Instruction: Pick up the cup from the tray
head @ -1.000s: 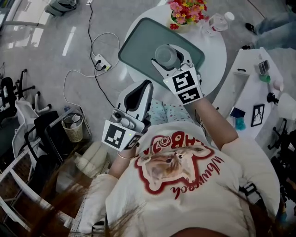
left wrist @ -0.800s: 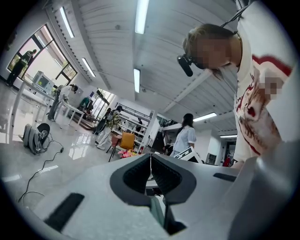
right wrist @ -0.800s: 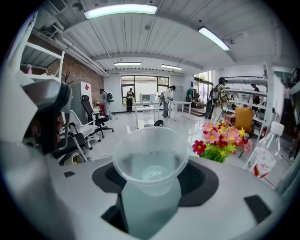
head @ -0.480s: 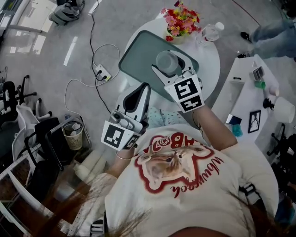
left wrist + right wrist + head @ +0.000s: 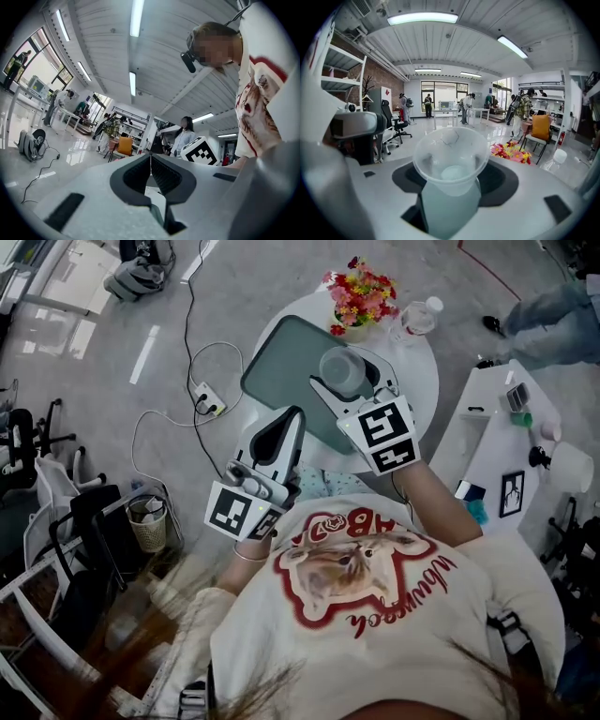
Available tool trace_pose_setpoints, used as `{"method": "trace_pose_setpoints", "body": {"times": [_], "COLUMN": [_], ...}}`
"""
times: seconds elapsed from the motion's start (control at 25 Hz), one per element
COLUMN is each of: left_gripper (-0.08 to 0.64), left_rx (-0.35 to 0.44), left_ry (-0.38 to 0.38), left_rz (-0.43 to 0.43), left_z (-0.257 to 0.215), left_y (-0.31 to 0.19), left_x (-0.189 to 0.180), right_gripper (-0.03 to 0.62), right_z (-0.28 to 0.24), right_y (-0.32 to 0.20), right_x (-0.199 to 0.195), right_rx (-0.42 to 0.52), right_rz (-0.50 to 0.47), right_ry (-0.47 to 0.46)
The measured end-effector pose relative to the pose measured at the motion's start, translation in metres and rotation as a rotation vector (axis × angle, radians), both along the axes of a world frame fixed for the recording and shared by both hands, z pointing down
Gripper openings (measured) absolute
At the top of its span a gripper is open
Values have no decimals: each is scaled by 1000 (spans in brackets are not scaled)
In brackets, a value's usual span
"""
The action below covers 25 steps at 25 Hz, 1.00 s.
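Grey floor at the far left carries a wire wastebasket point(image 5: 148, 521) and, further up, a power strip point(image 5: 208, 397) with a looping cable. Next comes the left hand-held gripper point(image 5: 292, 414), held off the near edge of the round white desk point(image 5: 427, 381). Its own view shows the two jaws pressed tip to tip with nothing between them (only a thin seam where the dark pads meet), so the left hand-held gripper point(image 5: 151, 161) is fully closed and empty.

To the right of it lies the grey-green tray point(image 5: 277, 357), taking up much of the desk top. Over the tray's right half sits the clear plastic cup point(image 5: 341, 368), caught between the jaws of the right hand-held gripper point(image 5: 345, 373). In that gripper's own view the right hand-held gripper point(image 5: 449, 183) is spread about as wide as the cup point(image 5: 447, 157), one jaw against each side of the body below the rim; the mouth faces up and the cup looks empty. The jaws cover the cup's lower part, so whether its base rests on the tray or hangs just above cannot be told.

Beyond the cup stand a bunch of pink and yellow flowers point(image 5: 361, 292) and a water bottle point(image 5: 415, 319). A second white desk point(image 5: 492, 442) at the far right is cut off by the person's shoulder.
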State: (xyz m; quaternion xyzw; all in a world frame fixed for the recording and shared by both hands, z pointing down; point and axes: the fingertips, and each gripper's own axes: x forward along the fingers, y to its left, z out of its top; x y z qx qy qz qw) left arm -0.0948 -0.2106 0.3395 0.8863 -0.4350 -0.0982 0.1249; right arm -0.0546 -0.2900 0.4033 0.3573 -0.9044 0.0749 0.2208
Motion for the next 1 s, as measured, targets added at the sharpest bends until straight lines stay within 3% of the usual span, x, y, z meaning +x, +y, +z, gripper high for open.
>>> {"method": "trace_pose_setpoints", "body": {"times": [0.52, 1.0], "left_gripper": [15, 15], "left_rx": [51, 52], "left_ry": [-15, -13], "left_rz": [-12, -67], "left_z": [-17, -15], "left_y": [2, 11], "left_x": [3, 11], "right_gripper": [302, 302], "right_z": [-34, -48], "right_y": [11, 19], "right_x": [9, 26], "right_rx": [31, 42], "right_rz": [-8, -32], "right_ry": [-10, -27]}}
